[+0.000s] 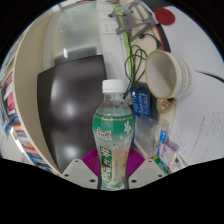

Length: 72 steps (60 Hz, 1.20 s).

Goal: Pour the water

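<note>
A clear plastic bottle (113, 135) with a white cap and a green and white label stands upright between my fingers. Both magenta pads (90, 158) press against its lower sides, so my gripper (112, 168) is shut on it. A white cup (166, 72) stands on its side beyond and to the right of the bottle, its open mouth facing me. The bottle's base is hidden below my fingers.
A dark monitor or chair back (65, 95) sits behind the bottle on the left. A small blue box (142, 101) and wires (135, 40) lie near the cup. Colourful items (165, 145) lie to the right of my fingers on the white table (190, 125).
</note>
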Available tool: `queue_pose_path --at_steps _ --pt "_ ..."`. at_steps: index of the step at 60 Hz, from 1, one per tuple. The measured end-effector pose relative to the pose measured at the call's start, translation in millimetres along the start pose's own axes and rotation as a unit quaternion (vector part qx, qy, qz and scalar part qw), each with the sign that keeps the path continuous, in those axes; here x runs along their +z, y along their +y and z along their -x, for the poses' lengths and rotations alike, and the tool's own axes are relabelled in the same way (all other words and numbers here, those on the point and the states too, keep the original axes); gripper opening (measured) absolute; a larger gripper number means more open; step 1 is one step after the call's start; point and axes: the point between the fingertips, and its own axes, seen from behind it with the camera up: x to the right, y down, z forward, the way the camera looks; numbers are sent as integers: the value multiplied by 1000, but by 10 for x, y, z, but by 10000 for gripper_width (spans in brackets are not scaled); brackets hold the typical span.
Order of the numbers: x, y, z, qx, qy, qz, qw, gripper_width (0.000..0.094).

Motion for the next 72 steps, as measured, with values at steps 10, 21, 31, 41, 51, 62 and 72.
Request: queue_pose_path --at_steps 10,21,31,41,51,62,72 --pt "33 -116 39 131 -30 8 991 301" --pt "29 -312 91 216 -59 7 975 302" --pt "27 -448 98 256 -70 0 964 302" --pt "-9 -358 243 195 -56 19 979 301" --pt "-221 -480 543 -169 -6 7 986 301" --pt "-723 -1453 893 -563 67 -95 818 301" --pt "-1048 -2387 722 -692 135 -146 694 300"
